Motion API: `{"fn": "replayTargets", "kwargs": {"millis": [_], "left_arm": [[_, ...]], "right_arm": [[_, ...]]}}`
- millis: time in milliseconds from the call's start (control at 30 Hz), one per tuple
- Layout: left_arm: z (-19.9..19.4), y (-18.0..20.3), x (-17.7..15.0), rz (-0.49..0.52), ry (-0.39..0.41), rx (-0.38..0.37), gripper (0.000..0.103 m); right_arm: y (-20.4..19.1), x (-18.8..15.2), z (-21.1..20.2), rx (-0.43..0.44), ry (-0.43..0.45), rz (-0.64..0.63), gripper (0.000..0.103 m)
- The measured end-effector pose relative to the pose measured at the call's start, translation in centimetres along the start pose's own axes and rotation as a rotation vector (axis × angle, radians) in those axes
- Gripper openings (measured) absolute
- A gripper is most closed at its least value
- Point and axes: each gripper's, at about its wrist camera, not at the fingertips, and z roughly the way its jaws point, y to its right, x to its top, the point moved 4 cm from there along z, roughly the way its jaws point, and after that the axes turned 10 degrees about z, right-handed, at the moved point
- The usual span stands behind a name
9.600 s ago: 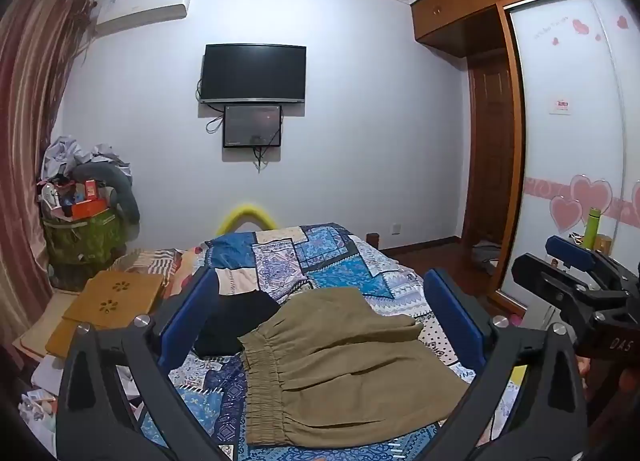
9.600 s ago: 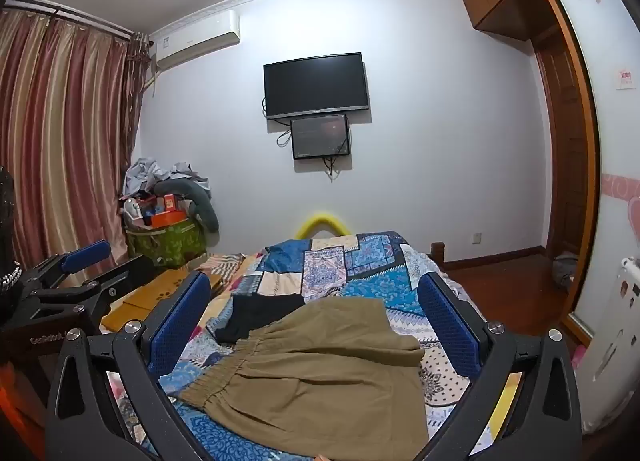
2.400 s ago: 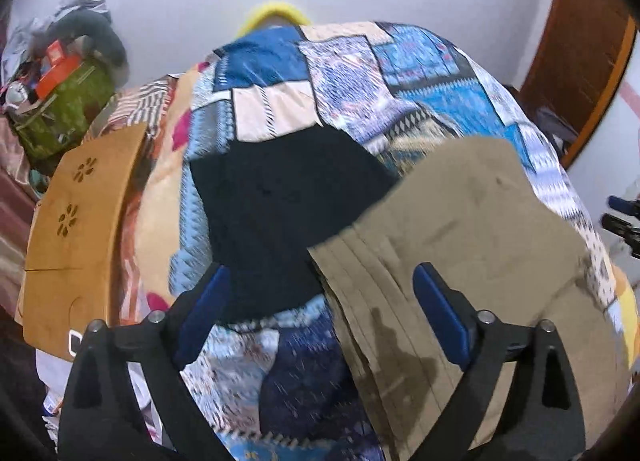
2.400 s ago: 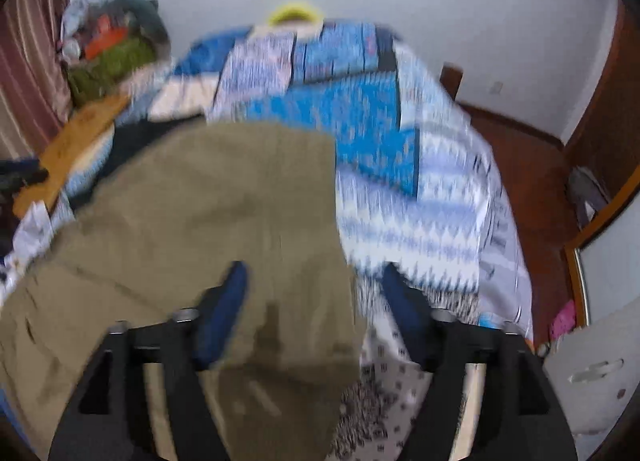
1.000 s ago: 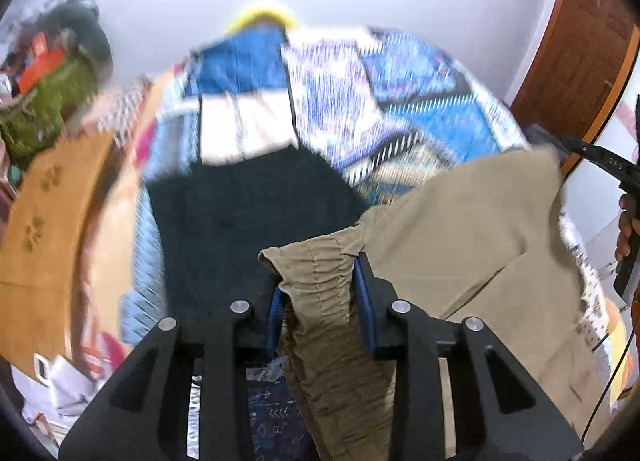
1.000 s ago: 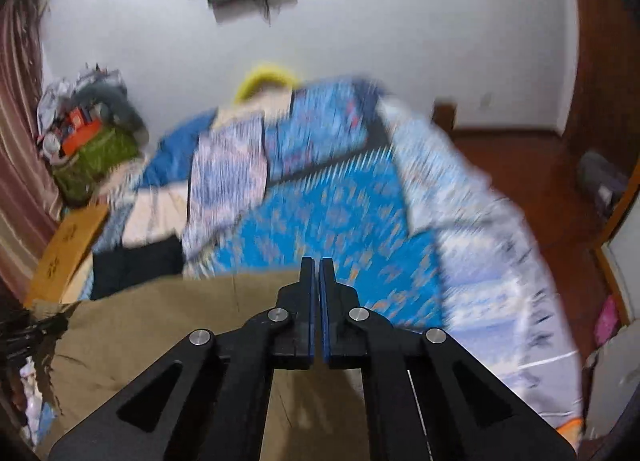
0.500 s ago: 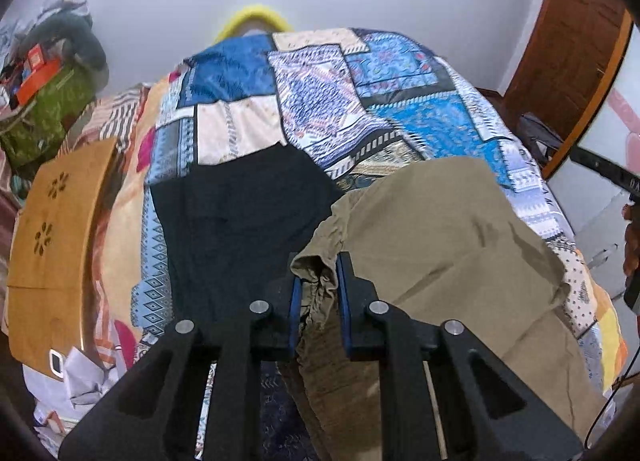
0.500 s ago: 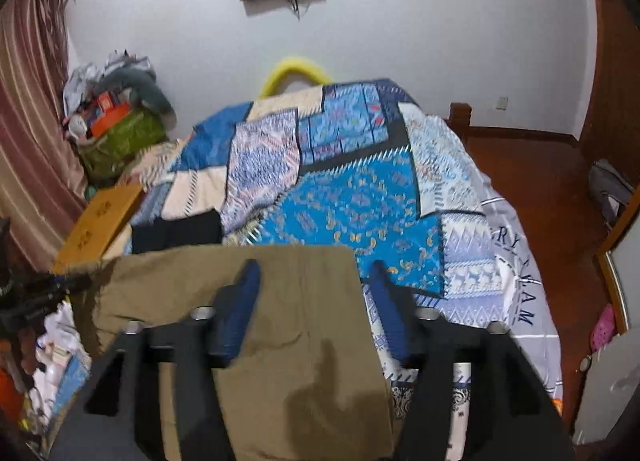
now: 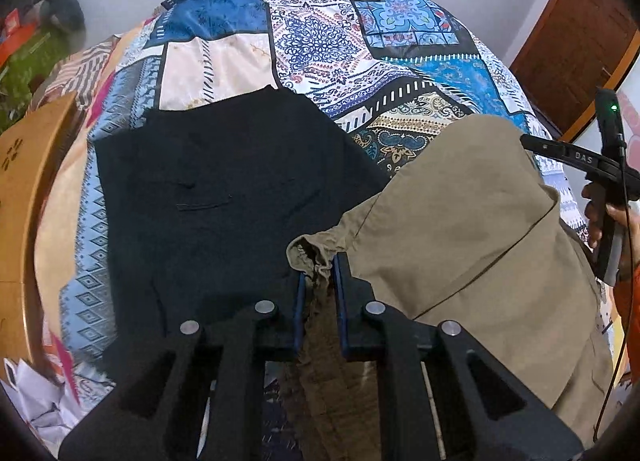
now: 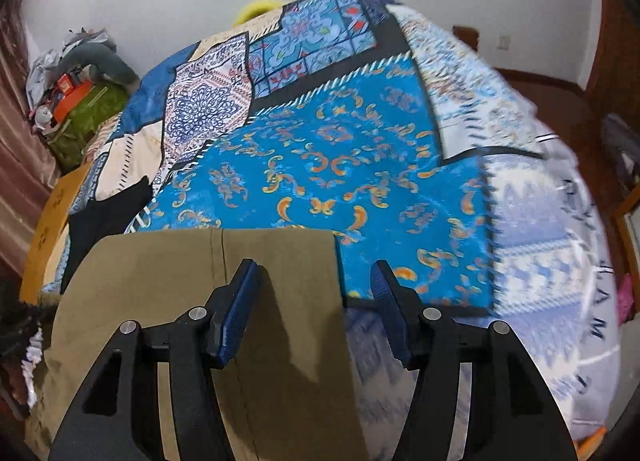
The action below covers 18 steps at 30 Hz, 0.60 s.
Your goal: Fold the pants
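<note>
Olive-brown pants lie on a patchwork bedspread. My left gripper is shut on their gathered elastic waistband, which bunches up between the blue pads. In the right wrist view the pants lie flat with their far hem straight across. My right gripper is open just above the hem's right corner, holding nothing. The right gripper also shows at the right edge of the left wrist view.
A black garment lies flat on the bed left of the pants. A wooden board stands beside the bed on the left. A green basket of clutter sits by the wall. A wooden door is at the right.
My right gripper opened and let go of the hem, which now lies flat on the bed. My left gripper keeps its hold on the waistband and has lowered toward the bed.
</note>
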Motion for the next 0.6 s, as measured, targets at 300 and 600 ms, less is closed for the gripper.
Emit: {"fn": "replayTargets", "kwargs": {"millis": [300,600], "left_arm": [[-1.7,0.3,0.3,0.011,0.040,0.035,0.009],[-10.8,1.9,2.0,0.013,0.185,0.025,0.008]], "right_arm": [[-1.8,-0.3,-0.7,-0.034,0.086,-0.053,0.010],[-3.6,0.7,-13.1,-0.021,0.307,-0.075,0.009]]}}
